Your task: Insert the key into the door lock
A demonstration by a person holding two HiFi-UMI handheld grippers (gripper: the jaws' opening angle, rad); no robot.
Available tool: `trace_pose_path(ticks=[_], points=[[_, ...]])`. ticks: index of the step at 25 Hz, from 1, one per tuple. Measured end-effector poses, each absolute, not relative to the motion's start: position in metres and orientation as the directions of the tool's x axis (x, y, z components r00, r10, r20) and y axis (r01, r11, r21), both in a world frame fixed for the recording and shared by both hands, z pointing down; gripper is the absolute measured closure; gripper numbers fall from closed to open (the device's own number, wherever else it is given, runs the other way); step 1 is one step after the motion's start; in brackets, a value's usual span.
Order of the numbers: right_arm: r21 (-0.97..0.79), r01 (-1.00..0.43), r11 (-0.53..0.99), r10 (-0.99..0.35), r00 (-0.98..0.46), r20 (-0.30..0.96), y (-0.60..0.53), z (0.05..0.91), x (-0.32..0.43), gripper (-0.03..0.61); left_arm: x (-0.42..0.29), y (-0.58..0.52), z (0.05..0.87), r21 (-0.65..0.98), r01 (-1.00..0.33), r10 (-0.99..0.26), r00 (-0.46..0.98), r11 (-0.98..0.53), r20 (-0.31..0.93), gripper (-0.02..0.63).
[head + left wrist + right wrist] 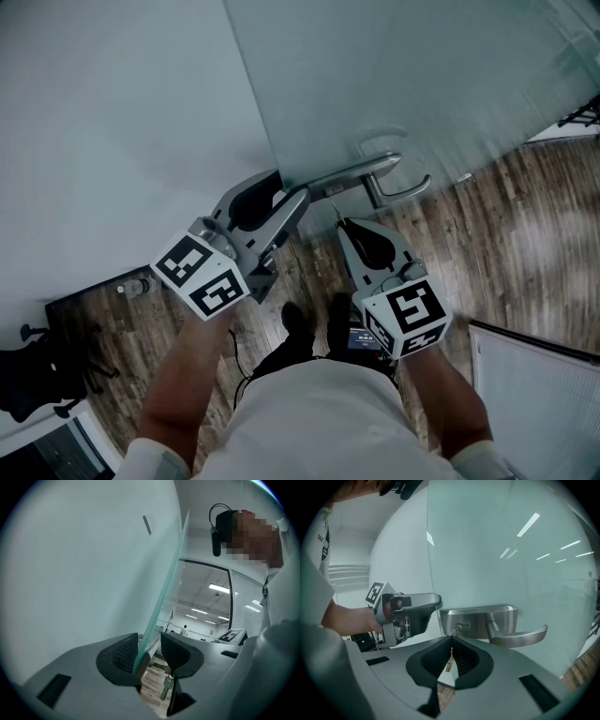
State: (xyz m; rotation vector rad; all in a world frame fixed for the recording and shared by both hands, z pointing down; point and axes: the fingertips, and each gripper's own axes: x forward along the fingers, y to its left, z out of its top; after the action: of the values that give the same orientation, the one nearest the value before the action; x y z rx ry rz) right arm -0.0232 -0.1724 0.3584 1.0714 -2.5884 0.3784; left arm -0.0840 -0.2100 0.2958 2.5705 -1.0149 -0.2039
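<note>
A frosted glass door (422,84) carries a steel lock plate (349,172) and a lever handle (403,187). My left gripper (281,190) is shut on the door's edge (164,597), one jaw on each side of the glass, level with the plate. My right gripper (341,225) is shut on a silver key (453,631). The key's tip touches the keyhole (462,628) in the lock plate (487,617), left of the lever handle (520,637). A second key (166,686) hangs loose beneath. In the left gripper view the left gripper (149,651) straddles the glass.
A white wall (122,112) stands left of the door. Below lies the wood floor (525,234), with the person's shoes (296,323) close to the door. A black office chair (33,375) is at lower left, and a white slatted panel (534,394) at lower right.
</note>
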Motion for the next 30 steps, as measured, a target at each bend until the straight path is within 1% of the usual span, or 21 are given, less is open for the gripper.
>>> trace_pose_path(ticks=[30], points=[[-0.116, -0.718, 0.686, -0.636, -0.669, 0.385, -0.184, 0.359, -0.029, 0.561, -0.086, -0.211, 0.293, 0.405, -0.629, -0.693, 0.721, -0.664, -0.015, 0.466]])
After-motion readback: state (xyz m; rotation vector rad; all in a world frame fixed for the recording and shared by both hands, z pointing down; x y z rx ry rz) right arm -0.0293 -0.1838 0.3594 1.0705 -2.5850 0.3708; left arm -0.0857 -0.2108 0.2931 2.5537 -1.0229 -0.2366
